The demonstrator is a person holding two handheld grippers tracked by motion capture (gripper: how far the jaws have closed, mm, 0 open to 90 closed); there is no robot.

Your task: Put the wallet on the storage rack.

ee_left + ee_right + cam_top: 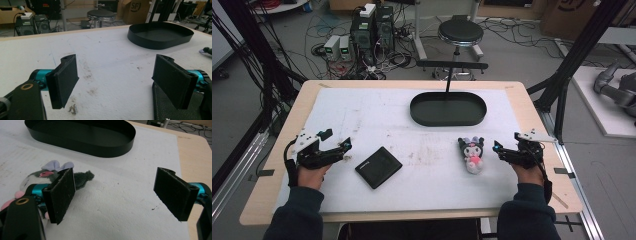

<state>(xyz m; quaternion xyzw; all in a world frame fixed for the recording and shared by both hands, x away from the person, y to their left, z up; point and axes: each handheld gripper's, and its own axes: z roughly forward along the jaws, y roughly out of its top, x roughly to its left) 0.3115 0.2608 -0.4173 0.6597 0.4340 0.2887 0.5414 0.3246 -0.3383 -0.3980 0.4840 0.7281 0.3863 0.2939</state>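
Stained white mat (412, 165) on wooden table (532, 120)

Black tongs (348, 146) with teal joints, flat pads (65, 77), dark sleeves (297, 212).

A wooden table (532, 107) is carrying a stained white mat (362, 115). A black oval tray (448, 108) is sitting on the mat toward the far edge. Nearer than the tray, a plush toy (472, 153) is lying right, a black wallet (378, 167) left.
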